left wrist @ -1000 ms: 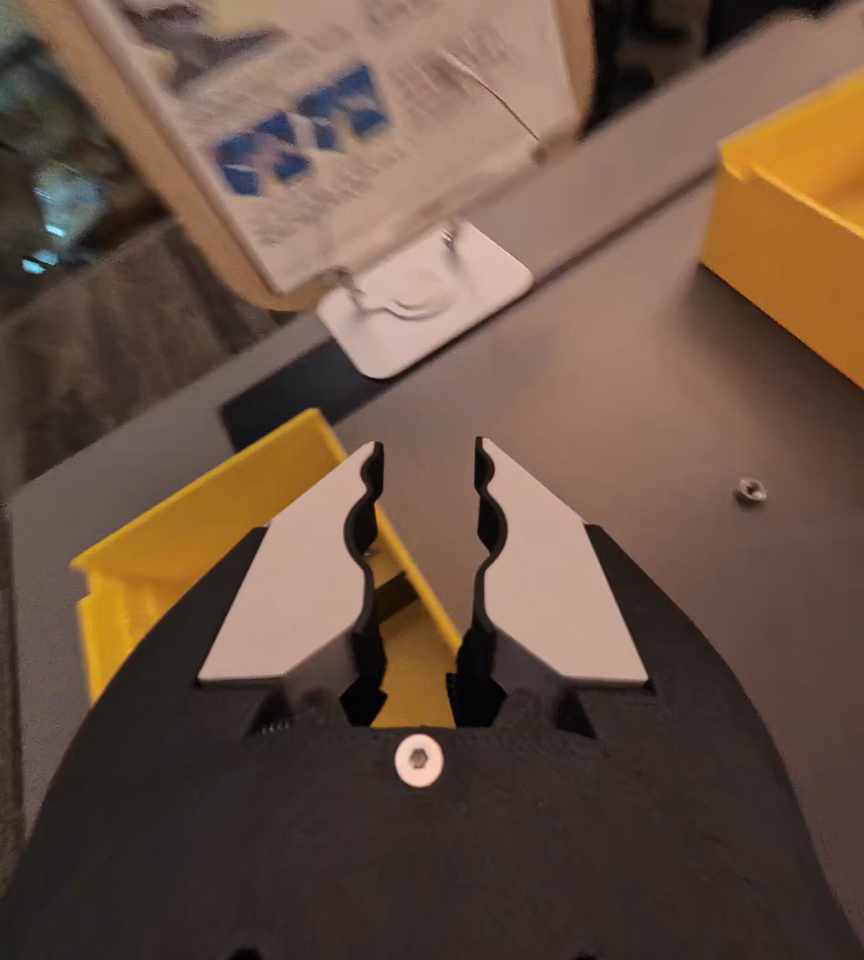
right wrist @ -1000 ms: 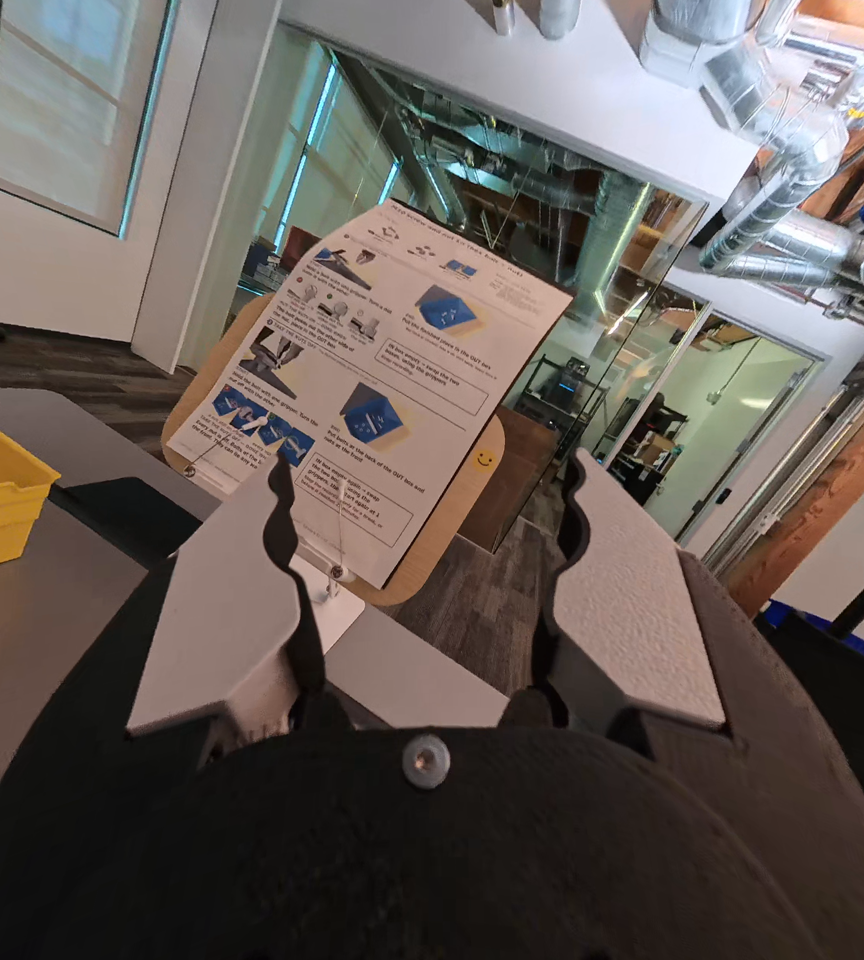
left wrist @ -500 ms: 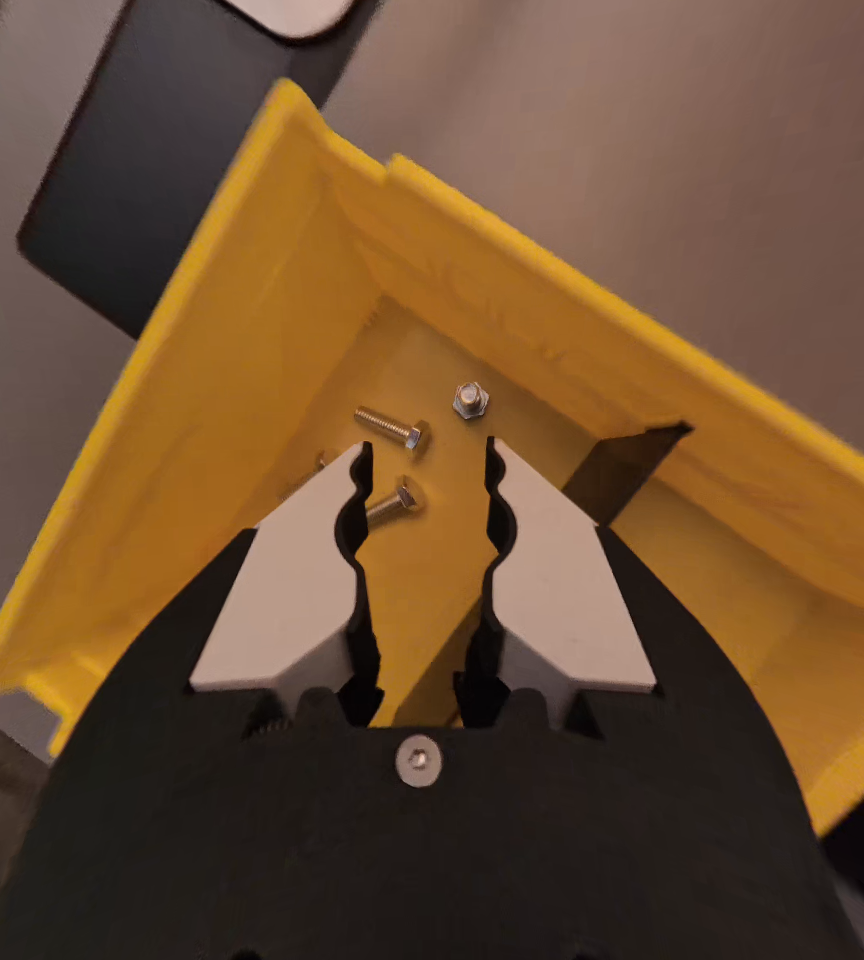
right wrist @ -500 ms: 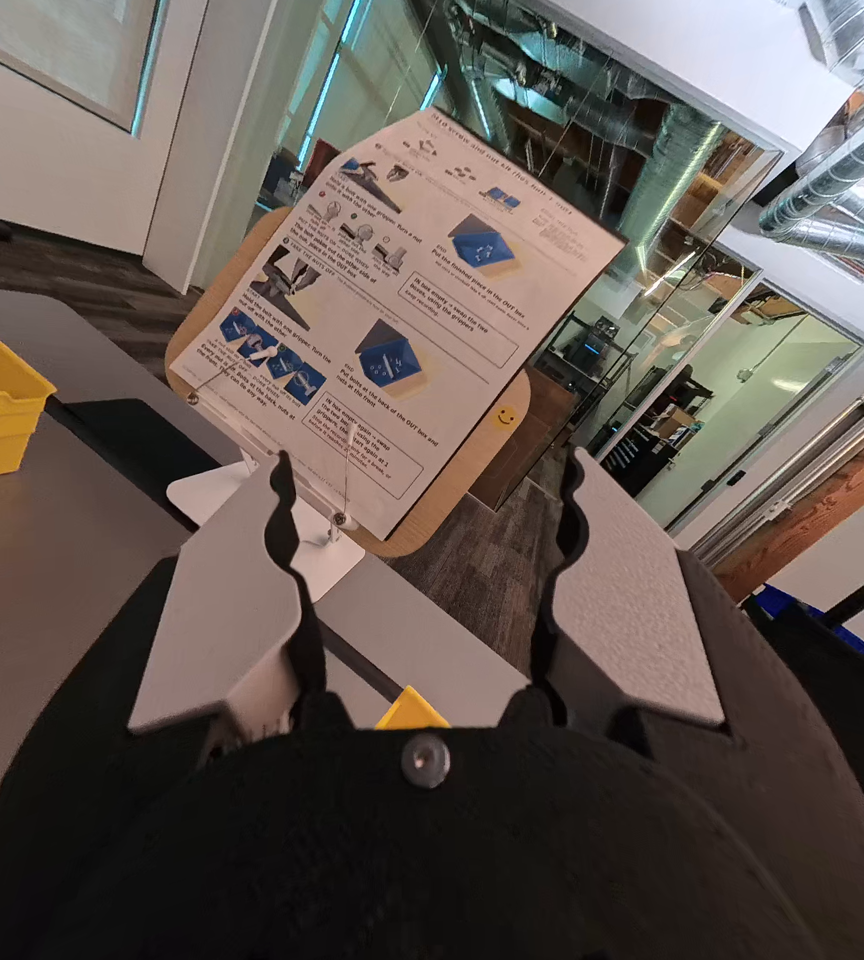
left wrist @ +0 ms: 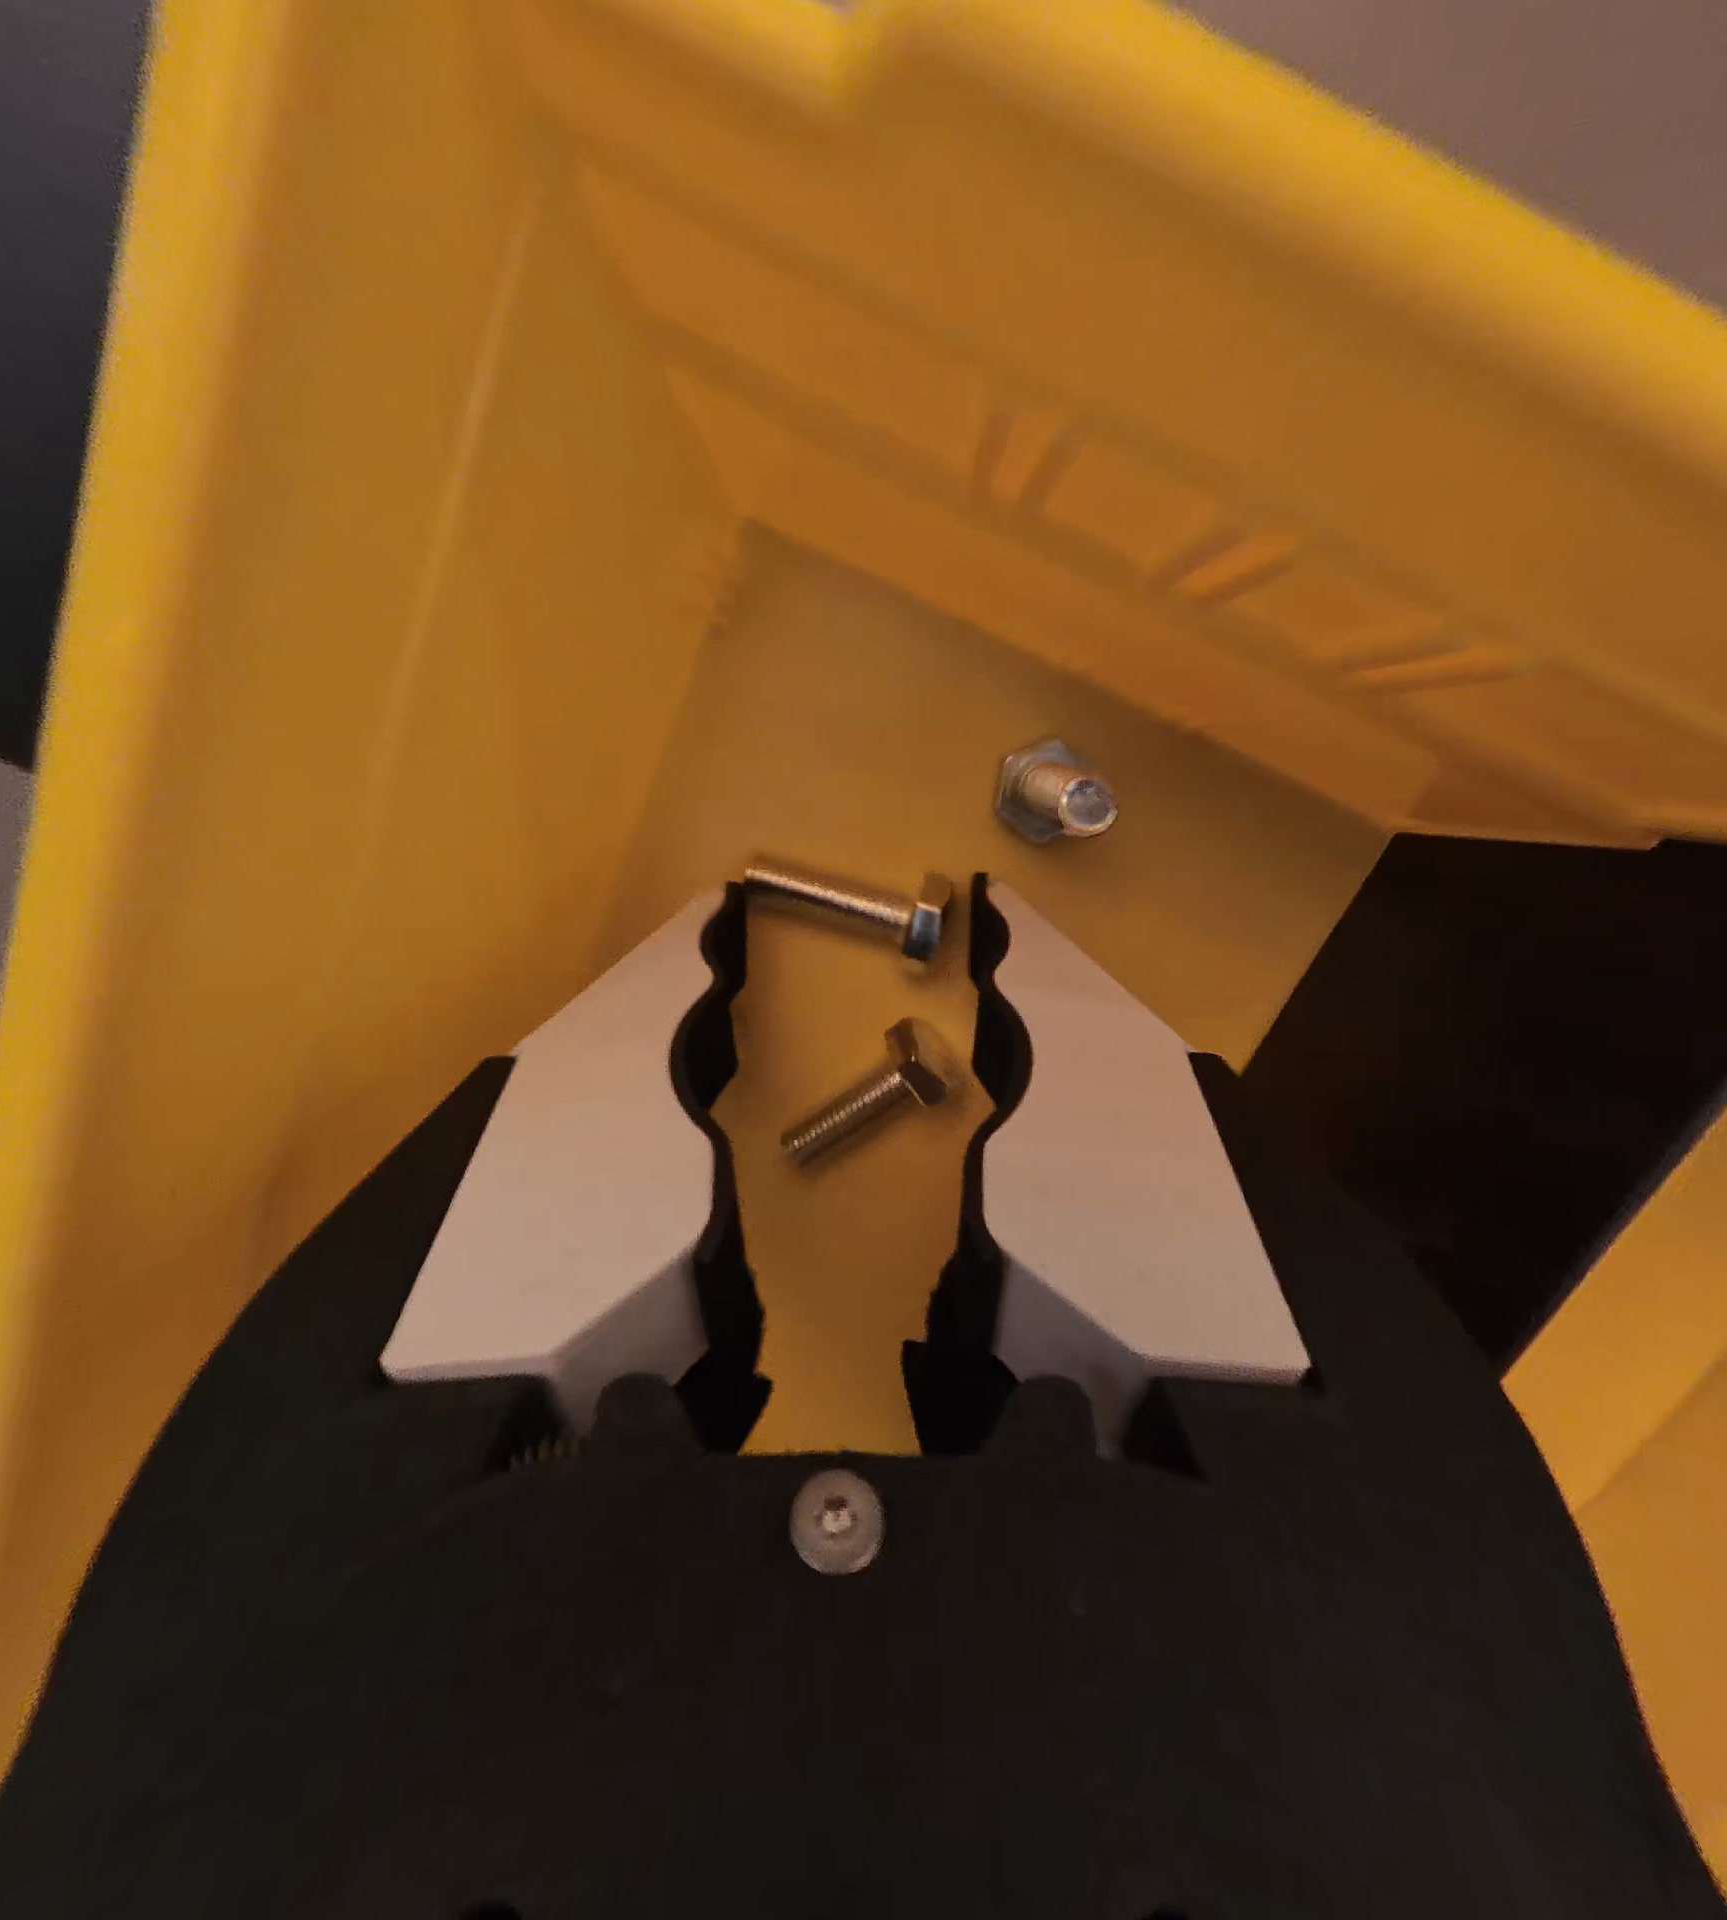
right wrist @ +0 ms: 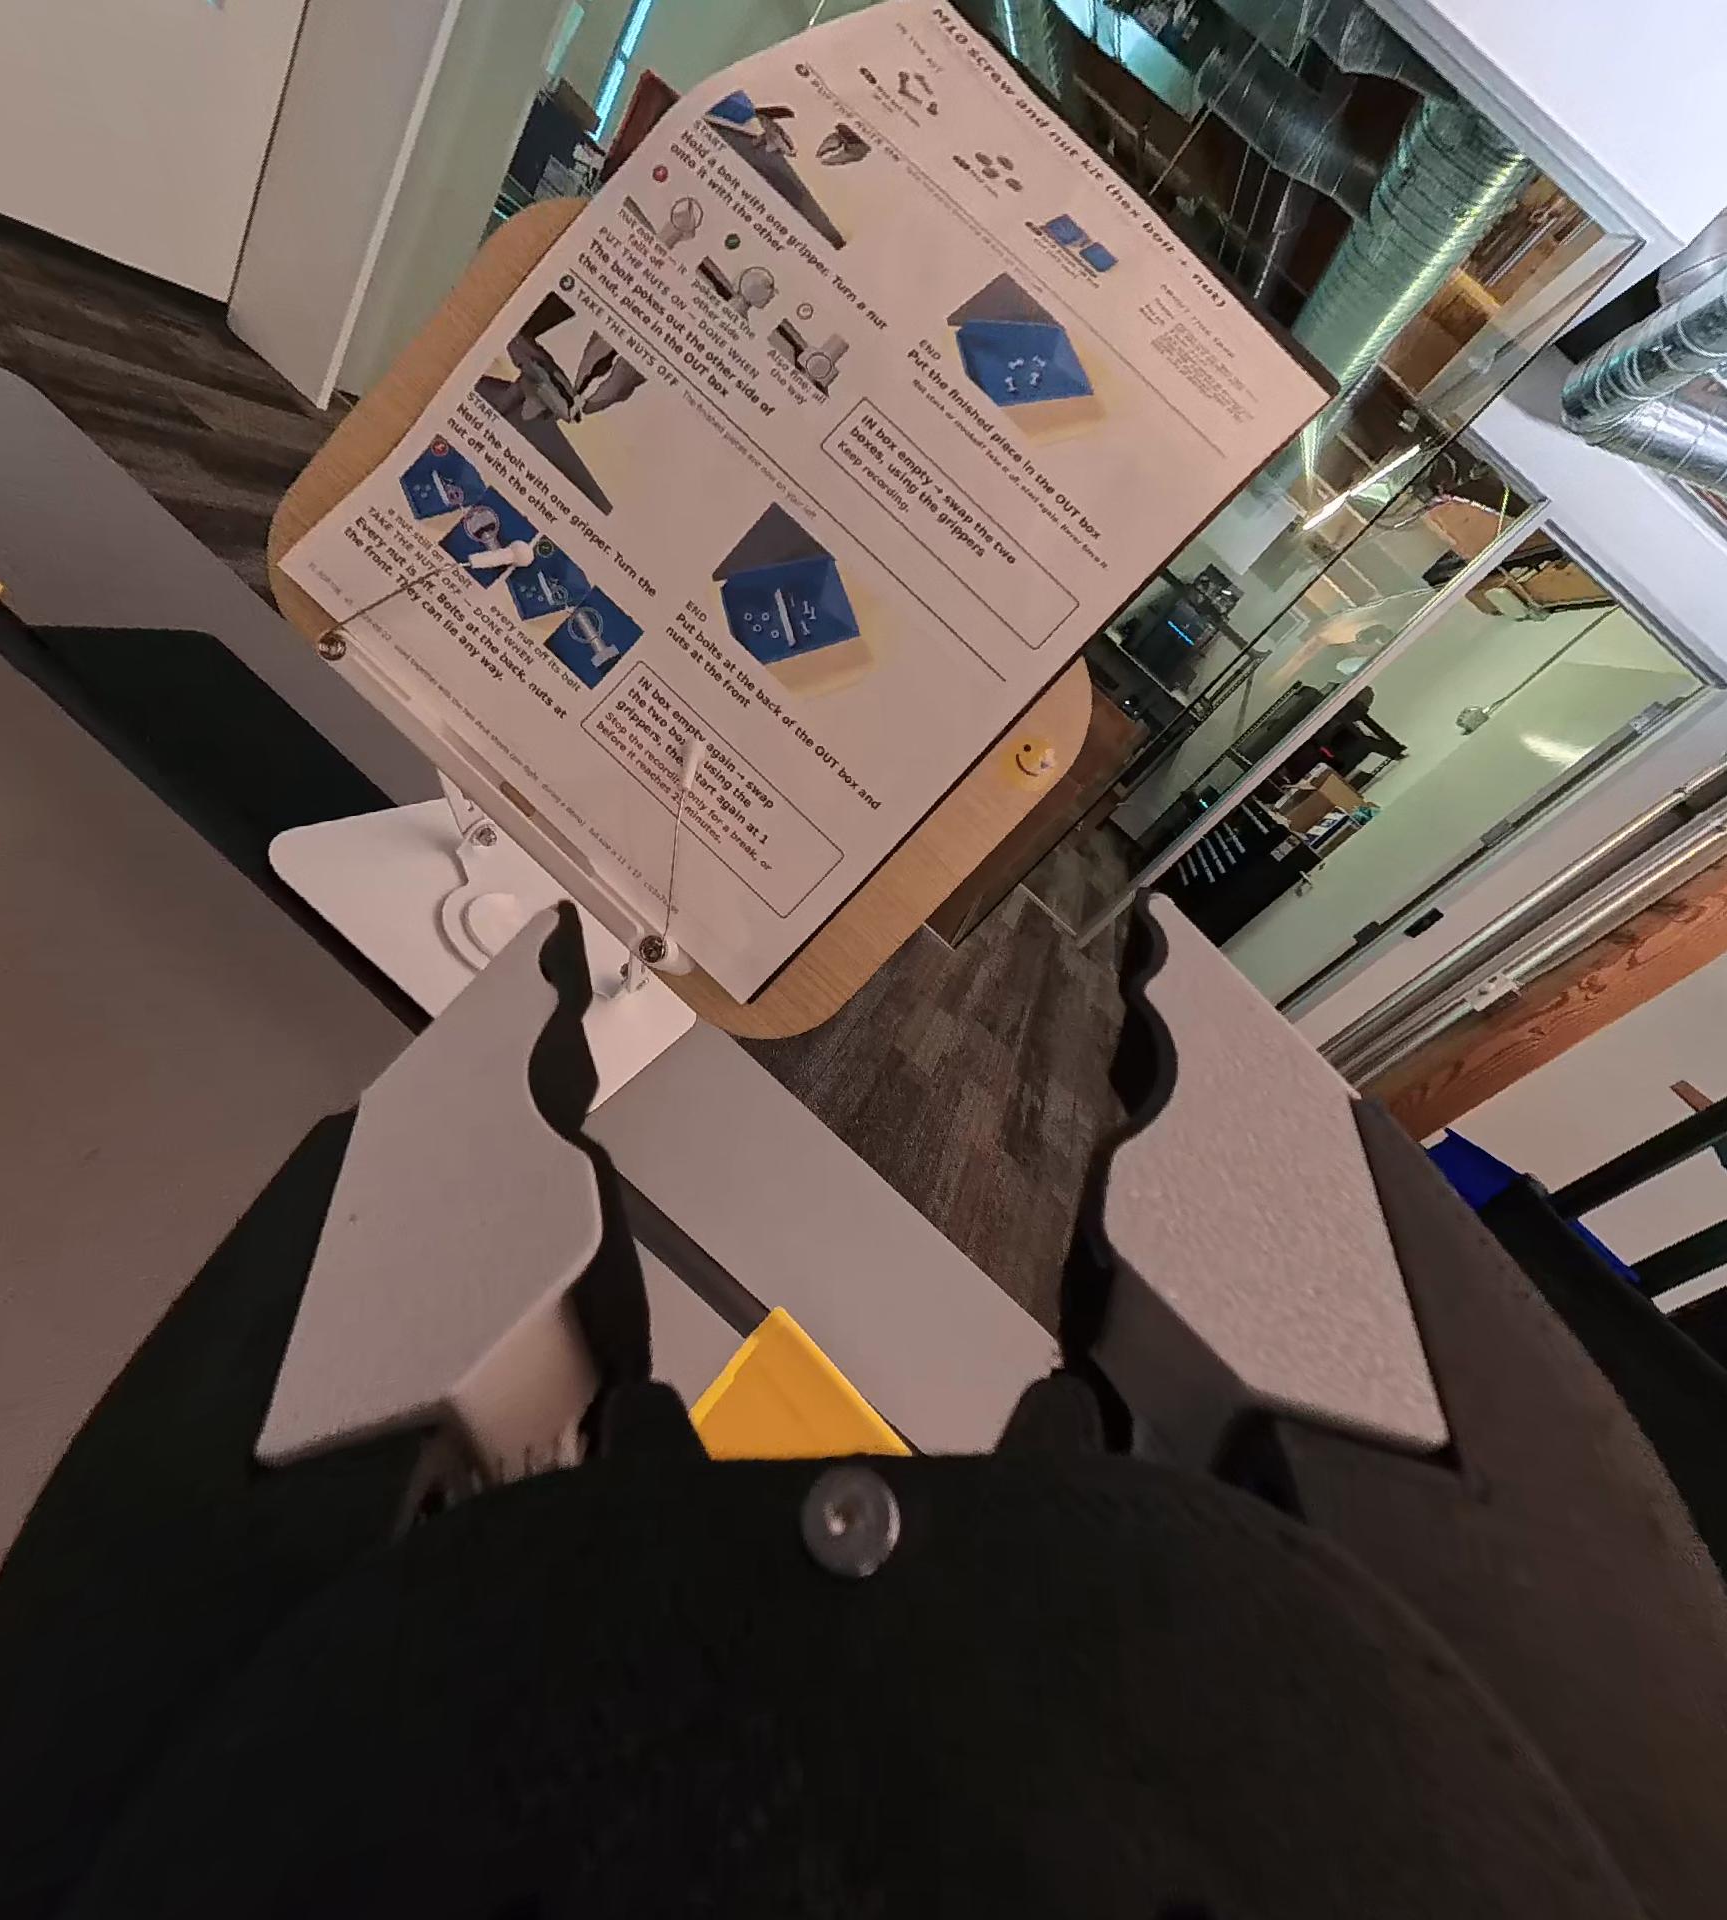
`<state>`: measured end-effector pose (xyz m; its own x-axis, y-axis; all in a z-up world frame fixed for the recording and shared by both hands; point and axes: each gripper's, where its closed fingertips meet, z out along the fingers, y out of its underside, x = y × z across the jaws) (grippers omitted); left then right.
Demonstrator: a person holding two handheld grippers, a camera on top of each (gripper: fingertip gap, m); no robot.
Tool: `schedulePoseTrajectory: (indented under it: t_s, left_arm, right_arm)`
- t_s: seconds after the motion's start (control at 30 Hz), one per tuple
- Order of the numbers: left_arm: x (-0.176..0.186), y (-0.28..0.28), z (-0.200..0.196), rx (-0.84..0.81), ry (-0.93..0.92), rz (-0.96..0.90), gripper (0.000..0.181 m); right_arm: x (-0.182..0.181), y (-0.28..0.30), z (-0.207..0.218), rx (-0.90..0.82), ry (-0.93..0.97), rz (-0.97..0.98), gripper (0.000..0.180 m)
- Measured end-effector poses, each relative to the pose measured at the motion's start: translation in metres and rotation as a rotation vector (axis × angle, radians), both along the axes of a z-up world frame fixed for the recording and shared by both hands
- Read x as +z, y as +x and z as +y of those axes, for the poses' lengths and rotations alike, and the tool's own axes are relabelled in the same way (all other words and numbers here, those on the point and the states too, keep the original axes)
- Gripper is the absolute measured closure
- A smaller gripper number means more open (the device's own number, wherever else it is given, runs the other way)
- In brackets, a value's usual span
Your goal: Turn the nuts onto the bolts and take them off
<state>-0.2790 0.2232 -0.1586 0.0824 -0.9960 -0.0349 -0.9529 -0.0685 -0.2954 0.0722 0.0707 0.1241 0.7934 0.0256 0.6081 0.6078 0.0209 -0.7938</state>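
Left gripper [left wrist: 854,904] is held released inside the yellow bin [left wrist: 339,520], above two bare bolts [left wrist: 864,1101]; a nutted bolt [left wrist: 1051,805] lies at one o'clock. Right gripper [right wrist: 854,935] is released, empty. Threading is judged barely begun.

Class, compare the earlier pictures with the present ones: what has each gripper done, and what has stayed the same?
The left gripper swung from the tabletop down into the yellow bin, closing on the bolts; nothing grasped. The right gripper tilted slightly downward toward the instruction sheet. Both stayed open and empty; the bolts lie unmoved.
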Motion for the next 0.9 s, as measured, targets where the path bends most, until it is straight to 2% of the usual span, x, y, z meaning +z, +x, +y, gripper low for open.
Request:
schedulePoseTrajectory:
  t_s: [0.13,0.23,0.3,0.4,0.5,0.57,0.63,0.67,0.77,0.83,0.9]
  left_arm:
    - [0.0,0.002,-0.001,0.015,-0.005,-0.015,0.142]
    - [0.012,0.001,0.001,0.03,0.082,-0.042,0.142]
    - [0.034,0.0,0.0,0.047,0.172,-0.075,0.142]
    - [0.094,0.017,-0.016,0.077,0.327,-0.216,0.142]
    - [0.162,0.061,-0.065,0.006,0.513,-0.42,0.143]
    - [0.194,0.098,-0.115,-0.117,0.594,-0.537,0.143]
    - [0.217,0.13,-0.157,-0.224,0.708,-0.618,0.142]
    - [0.224,0.144,-0.176,-0.277,0.746,-0.647,0.142]
    - [0.236,0.174,-0.213,-0.366,0.782,-0.709,0.143]
    - [0.239,0.185,-0.223,-0.381,0.779,-0.732,0.143]
    - [0.237,0.19,-0.229,-0.396,0.77,-0.747,0.143]
  right_arm:
    - [-0.001,-0.002,0.001,0.007,-0.009,-0.012,0.077]
    - [-0.004,-0.006,0.002,0.02,-0.025,-0.009,0.077]
    - [-0.005,-0.011,0.003,0.035,-0.034,0.004,0.077]
    - [-0.014,-0.041,0.005,0.157,-0.097,0.109,0.08]
    - [-0.026,-0.106,-0.006,0.483,-0.277,0.435,0.095]
    - [-0.033,-0.144,-0.021,0.708,-0.465,0.681,0.111]
    - [-0.039,-0.167,-0.036,0.881,-0.647,0.839,0.129]
    - [-0.041,-0.173,-0.042,0.939,-0.717,0.887,0.137]
    - [-0.041,-0.176,-0.051,1.008,-0.799,0.933,0.143]
    - [-0.035,-0.173,-0.058,1.045,-0.786,0.918,0.152]
    - [-0.032,-0.174,-0.074,1.126,-0.852,0.917,0.152]
